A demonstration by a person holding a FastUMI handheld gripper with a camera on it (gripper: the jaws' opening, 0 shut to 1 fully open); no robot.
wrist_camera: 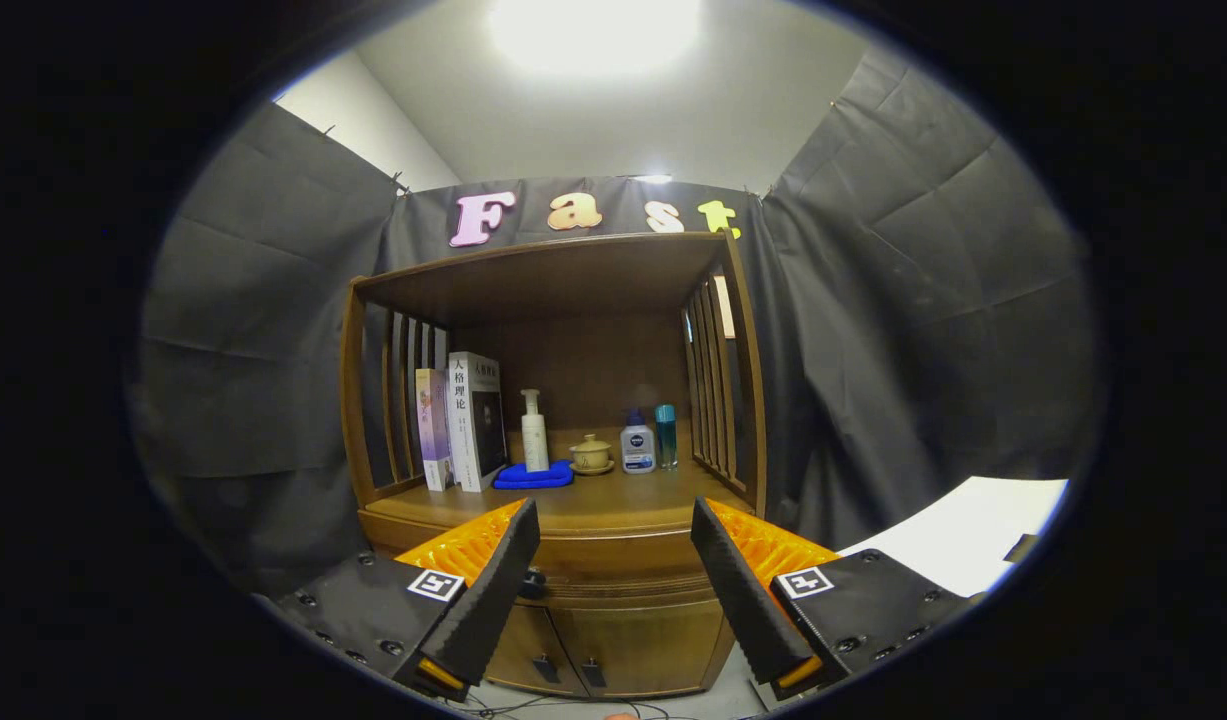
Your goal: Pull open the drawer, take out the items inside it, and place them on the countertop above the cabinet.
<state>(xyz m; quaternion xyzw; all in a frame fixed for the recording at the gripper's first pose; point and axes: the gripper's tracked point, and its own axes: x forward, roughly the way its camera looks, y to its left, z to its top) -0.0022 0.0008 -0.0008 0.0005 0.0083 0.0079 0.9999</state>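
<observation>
Gripper (613, 520) spread wide (holding nothing) | drawer (613, 565) shut — knob (533, 582) beside left finger

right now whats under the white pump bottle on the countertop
A folded blue cloth lies under the white pump bottle; beneath it, the wooden countertop. The gripper is open, short of the cabinet.

The closed brown wooden drawer (613, 568) runs as a wide band across the brown wooden cabinet (613, 640), just under the cabinet's flat wooden countertop (623, 500) and above its two doors, with a small dark knob (533, 582) on its front.
</observation>
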